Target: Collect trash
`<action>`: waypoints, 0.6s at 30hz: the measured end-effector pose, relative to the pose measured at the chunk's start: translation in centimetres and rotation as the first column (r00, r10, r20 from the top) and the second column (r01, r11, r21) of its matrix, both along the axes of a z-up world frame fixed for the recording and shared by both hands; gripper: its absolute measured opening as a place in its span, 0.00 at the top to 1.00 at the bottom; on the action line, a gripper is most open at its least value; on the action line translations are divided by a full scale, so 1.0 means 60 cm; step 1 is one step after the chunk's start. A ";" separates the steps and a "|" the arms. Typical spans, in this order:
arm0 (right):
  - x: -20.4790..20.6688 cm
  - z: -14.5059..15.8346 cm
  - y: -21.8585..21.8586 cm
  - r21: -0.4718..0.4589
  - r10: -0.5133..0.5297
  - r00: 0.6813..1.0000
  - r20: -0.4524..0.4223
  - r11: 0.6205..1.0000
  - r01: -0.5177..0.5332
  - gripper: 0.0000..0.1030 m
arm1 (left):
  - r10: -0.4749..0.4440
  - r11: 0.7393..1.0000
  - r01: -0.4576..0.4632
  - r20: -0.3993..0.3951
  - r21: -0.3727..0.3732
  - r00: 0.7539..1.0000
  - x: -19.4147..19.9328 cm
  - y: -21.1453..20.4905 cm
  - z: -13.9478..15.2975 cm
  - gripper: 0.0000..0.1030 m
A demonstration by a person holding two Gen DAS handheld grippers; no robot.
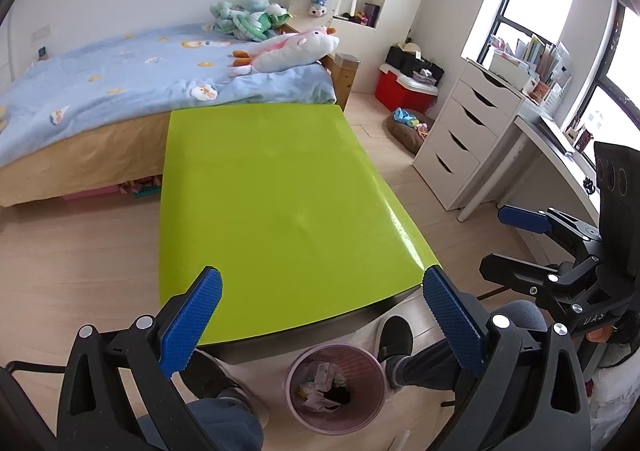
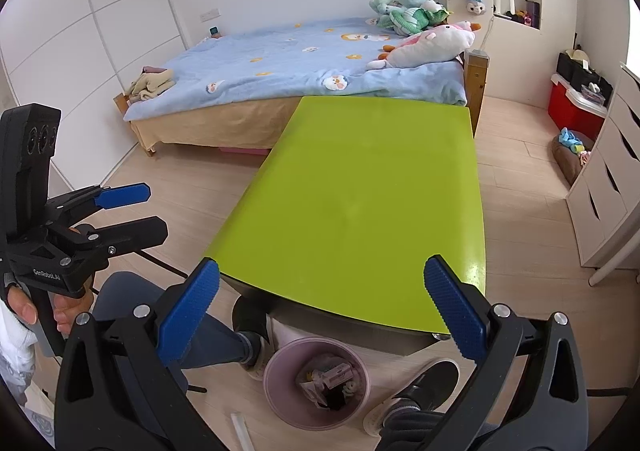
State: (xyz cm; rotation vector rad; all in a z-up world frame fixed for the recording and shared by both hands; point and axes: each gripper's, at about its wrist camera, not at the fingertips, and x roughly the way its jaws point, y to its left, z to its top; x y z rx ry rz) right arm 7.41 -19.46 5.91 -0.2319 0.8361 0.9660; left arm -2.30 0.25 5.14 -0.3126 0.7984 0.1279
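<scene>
A pink waste bin (image 1: 335,391) (image 2: 316,383) stands on the floor between the person's feet, just under the near edge of a lime-green table (image 1: 272,203) (image 2: 360,203). Crumpled paper and wrappers (image 1: 320,383) (image 2: 332,377) lie inside it. My left gripper (image 1: 320,315) is open above the table's near edge with nothing between its blue pads. My right gripper (image 2: 320,311) is also open and holds nothing, above the same edge. The right gripper also shows at the right of the left wrist view (image 1: 516,241), and the left gripper at the left of the right wrist view (image 2: 136,213).
A bed with a blue quilt (image 1: 120,71) and plush toys (image 1: 296,49) lies behind the table. White drawers (image 1: 460,131) and a desk stand at the right, a red box (image 1: 400,89) beyond. The person's shoes (image 1: 394,339) (image 2: 424,383) flank the bin. A white strip (image 2: 242,431) lies on the floor.
</scene>
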 end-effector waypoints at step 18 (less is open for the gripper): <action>0.003 0.005 -0.012 0.002 -0.016 1.000 0.003 1.000 0.016 0.03 | -0.006 1.000 0.006 -0.014 0.007 1.000 0.006 -0.006 0.000 0.07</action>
